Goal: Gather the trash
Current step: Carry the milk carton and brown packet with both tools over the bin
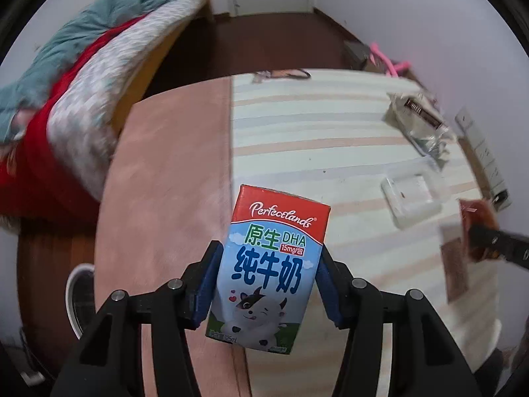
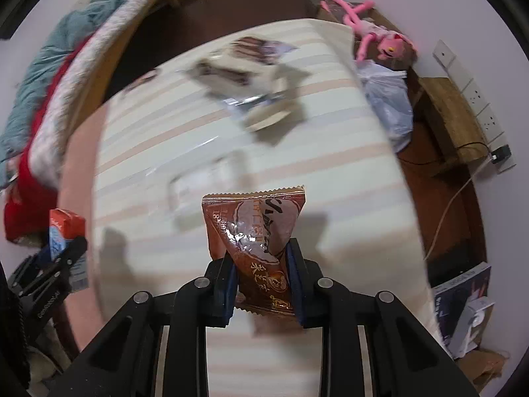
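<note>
My left gripper (image 1: 269,281) is shut on a small milk carton (image 1: 271,264) with a red top and a cartoon cow, held above the table (image 1: 330,139). My right gripper (image 2: 261,281) is shut on a brown snack wrapper (image 2: 254,231), held above the striped tablecloth. In the left wrist view the right gripper with the wrapper (image 1: 476,225) shows at the right edge. In the right wrist view the left gripper with the carton (image 2: 62,228) shows at the left edge. A crumpled clear wrapper (image 1: 420,122) and a clear plastic tray (image 1: 410,198) lie on the table.
A bed with red, grey and teal blankets (image 1: 82,99) stands left of the table. A white bin (image 1: 77,297) sits on the floor at lower left. A plastic bag (image 2: 390,99), a pink plush toy (image 2: 370,29) and wall sockets (image 2: 476,96) are to the right.
</note>
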{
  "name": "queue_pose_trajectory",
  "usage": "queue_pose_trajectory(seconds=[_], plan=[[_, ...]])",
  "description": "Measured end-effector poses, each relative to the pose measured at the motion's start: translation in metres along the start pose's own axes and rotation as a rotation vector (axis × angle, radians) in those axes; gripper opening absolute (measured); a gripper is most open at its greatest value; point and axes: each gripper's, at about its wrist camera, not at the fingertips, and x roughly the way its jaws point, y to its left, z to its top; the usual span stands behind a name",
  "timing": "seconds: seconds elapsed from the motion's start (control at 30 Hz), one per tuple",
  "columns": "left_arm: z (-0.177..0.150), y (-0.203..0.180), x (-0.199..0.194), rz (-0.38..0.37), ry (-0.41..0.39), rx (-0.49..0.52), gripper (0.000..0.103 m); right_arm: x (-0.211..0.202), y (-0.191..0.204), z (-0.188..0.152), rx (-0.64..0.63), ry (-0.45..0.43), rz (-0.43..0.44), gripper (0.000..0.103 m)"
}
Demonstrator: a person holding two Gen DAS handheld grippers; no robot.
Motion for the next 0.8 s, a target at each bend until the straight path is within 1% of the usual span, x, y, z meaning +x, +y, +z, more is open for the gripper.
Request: queue_pose_trajectory(seconds=[0.13,0.17,0.2,0.27,0.4,0.57,0.6,0.67,0.8], plan=[[-0.019,0.028,-0.045,-0.006,-0.067,-0.067,0.051,-0.025,0.039,-0.036,-0.044,-0.02,0.07,0.028],[-0.022,0.046,-0.048,-0.007,-0.076,-0.08,0.051,-0.03,0.049,-0.043,-0.059,-0.023,0.083,0.028],[-0.03,0.055,-0.062,-0.001,-0.091,-0.104,0.051,-0.035,0.059,-0.051,-0.072,-0.027,0.097,0.028],[-0.037,0.083,-0.067,-0.009,-0.106,-0.139,0.051,-0.044,0.081,-0.067,-0.098,-0.033,0.128,0.028],[-0.06,0.13,-0.103,0.002,-0.157,-0.208,0.051,-0.056,0.134,-0.101,-0.155,-0.029,0.19,0.028],[-0.09,0.19,-0.139,0.036,-0.204,-0.295,0.051,-0.062,0.216,-0.138,-0.25,-0.002,0.269,0.028],[-0.098,0.207,-0.146,0.051,-0.209,-0.317,0.051,-0.062,0.236,-0.145,-0.276,0.005,0.283,0.028],[-0.108,0.234,-0.153,0.068,-0.209,-0.352,0.051,-0.062,0.267,-0.156,-0.316,0.015,0.308,0.028],[-0.127,0.286,-0.157,0.101,-0.203,-0.429,0.051,-0.052,0.343,-0.177,-0.408,0.048,0.349,0.028]])
